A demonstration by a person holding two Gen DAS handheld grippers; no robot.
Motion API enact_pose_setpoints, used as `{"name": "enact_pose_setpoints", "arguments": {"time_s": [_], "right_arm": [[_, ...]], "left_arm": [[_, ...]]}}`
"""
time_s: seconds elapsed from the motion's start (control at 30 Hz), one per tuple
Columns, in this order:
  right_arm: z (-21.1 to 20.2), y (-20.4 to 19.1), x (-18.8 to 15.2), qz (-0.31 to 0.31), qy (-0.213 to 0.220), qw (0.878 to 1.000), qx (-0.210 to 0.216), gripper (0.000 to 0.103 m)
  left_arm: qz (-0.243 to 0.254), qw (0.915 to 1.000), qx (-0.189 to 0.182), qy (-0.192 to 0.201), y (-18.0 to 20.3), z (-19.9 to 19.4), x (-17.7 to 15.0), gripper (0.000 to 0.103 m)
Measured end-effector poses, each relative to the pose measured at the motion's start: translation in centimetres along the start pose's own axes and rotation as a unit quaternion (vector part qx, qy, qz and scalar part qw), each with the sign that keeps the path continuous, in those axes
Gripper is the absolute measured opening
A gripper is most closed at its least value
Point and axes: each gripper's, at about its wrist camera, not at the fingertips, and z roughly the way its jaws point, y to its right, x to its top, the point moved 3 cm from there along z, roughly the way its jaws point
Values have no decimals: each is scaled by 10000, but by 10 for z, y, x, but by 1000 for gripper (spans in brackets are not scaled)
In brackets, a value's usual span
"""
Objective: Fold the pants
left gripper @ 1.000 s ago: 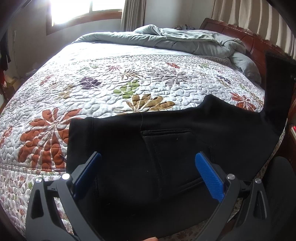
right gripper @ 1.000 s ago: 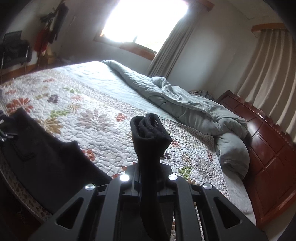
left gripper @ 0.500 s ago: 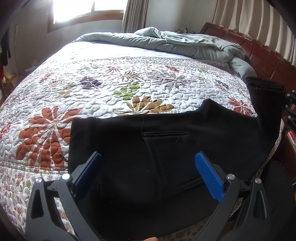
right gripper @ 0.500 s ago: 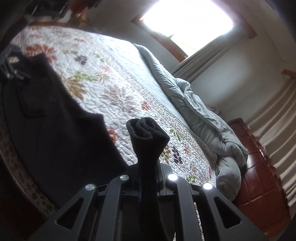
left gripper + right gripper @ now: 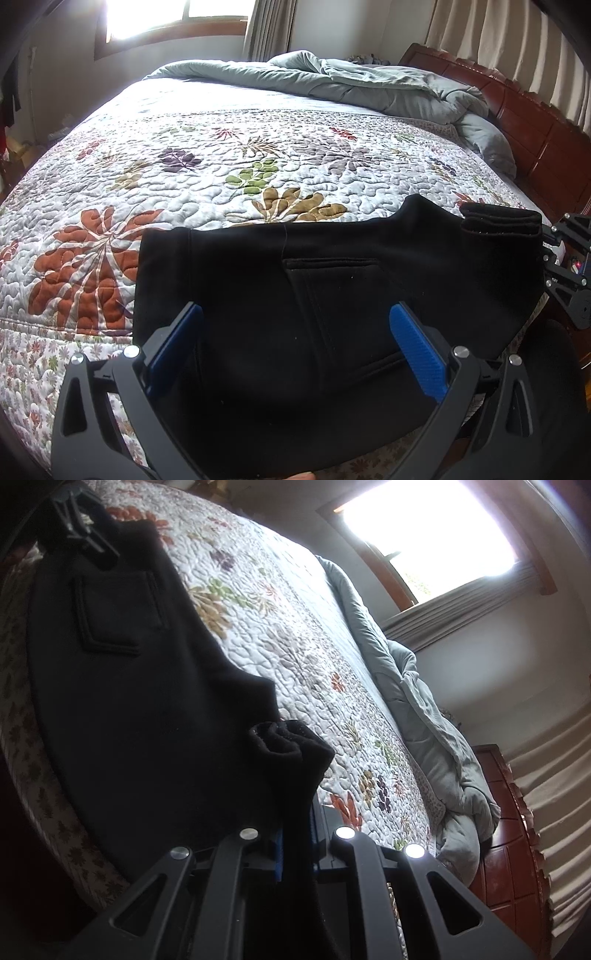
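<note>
Left tool (image 5: 295,343) gapes wide; right tool (image 5: 295,843) is clamped tight, rolled sideways.

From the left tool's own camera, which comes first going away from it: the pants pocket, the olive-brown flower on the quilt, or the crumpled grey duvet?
1. Pants pocket, right between the open left tool's fingers.
2. Olive-brown flower, mid-bed, past the pants.
3. Grey duvet, at the far end.
</note>
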Motion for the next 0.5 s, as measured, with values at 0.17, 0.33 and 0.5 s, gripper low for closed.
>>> {"name": "enact_pose_setpoints", "arguments": {"time_s": [0.17,0.33,0.5], "right_arm": [[8,-10,-2,-35,-94,9999,132,10],[15,-28,-7,-118,-197,9992,341,10],[20,-36,-9,-142,-281,9985,455,10]], "left_arm": [[28,10000,-20,-31,2,2,0,100],[69,10000,-36,-60,3,4,-1,100],[81,9999,-13,-99,3,5,-2,100]]}}
